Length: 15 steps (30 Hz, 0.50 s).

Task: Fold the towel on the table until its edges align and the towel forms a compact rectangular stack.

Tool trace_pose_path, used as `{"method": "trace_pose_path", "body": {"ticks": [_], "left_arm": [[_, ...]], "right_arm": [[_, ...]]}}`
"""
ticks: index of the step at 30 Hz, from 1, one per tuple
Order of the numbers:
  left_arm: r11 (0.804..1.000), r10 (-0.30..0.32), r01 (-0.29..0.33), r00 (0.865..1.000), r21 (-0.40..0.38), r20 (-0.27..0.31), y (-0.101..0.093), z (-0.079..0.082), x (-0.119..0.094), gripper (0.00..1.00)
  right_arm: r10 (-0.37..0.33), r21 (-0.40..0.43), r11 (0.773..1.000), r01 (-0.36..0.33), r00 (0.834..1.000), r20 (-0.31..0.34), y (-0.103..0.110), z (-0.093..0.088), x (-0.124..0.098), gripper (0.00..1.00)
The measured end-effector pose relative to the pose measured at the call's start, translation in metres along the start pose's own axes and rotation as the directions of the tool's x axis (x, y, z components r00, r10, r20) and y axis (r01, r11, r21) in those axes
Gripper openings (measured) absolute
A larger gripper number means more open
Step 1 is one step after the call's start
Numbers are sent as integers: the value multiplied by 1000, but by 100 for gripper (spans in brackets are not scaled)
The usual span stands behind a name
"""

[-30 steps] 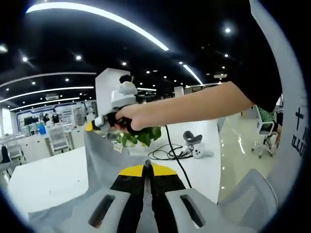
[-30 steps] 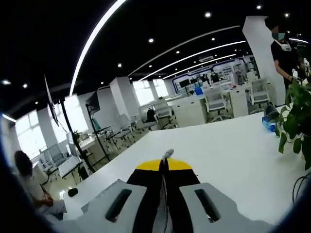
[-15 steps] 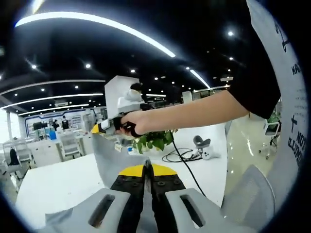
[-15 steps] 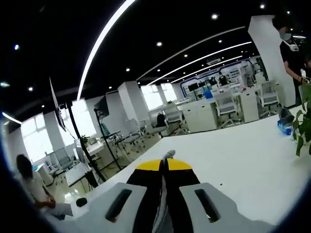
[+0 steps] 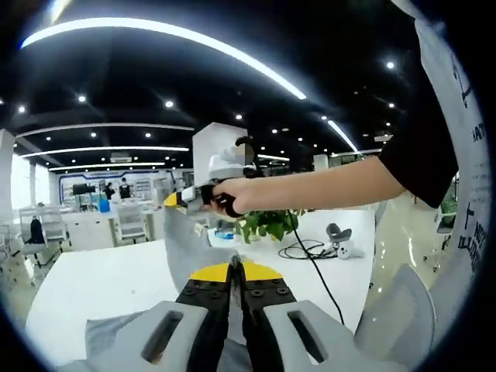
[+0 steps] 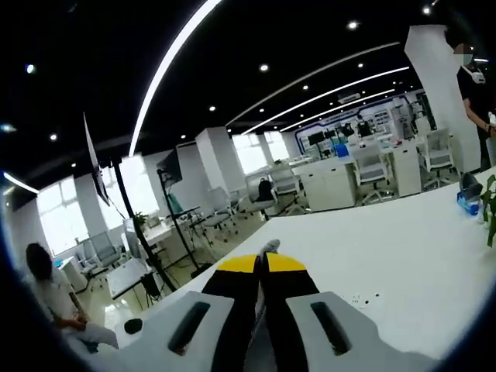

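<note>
Towel [image 5: 186, 240]: grey, plain, lifted above the white table [image 5: 93, 279]; stretched as a sheet between both tools, lower part draped down toward the tabletop at the bottom of the left gripper view. In the right gripper view, a small grey tip [image 6: 268, 246] poking out past the jaw ends.

Left gripper [image 5: 235, 267]: jaws pressed together, yellow-tipped, pinching a towel edge between them.

Right gripper [image 6: 262, 262]: jaws closed tight on a towel corner; seen also from the left gripper view [image 5: 203, 198], gripped by a hand [image 5: 242, 194], raised above the table, holding the upper towel corner.

Beyond: potted plant [image 5: 267, 225], black cable [image 5: 306, 248], white controller [image 5: 341, 249] on the table.
</note>
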State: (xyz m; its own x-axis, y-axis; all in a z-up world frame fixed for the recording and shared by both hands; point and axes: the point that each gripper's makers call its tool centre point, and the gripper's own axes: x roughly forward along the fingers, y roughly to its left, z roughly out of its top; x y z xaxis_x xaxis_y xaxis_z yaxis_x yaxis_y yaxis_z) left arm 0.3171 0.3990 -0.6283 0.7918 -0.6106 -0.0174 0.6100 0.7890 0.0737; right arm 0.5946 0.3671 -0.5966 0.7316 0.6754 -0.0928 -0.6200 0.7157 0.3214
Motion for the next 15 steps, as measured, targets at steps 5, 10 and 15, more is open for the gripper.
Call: {"method": "trace_pose_path", "body": {"ticks": [5, 10, 15], "left_arm": [[997, 68, -68, 998, -22, -9, 21, -13, -13, 3], [995, 88, -89, 996, -37, -23, 29, -25, -25, 3], [991, 118, -120, 992, -55, -46, 37, -41, -37, 3]], "right_arm": [[-3, 8, 1000, 3, 1000, -18, 5, -17, 10, 0], [3, 15, 1000, -2, 999, -49, 12, -33, 24, 0], [23, 5, 1000, -23, 998, -67, 24, -43, 40, 0]]}}
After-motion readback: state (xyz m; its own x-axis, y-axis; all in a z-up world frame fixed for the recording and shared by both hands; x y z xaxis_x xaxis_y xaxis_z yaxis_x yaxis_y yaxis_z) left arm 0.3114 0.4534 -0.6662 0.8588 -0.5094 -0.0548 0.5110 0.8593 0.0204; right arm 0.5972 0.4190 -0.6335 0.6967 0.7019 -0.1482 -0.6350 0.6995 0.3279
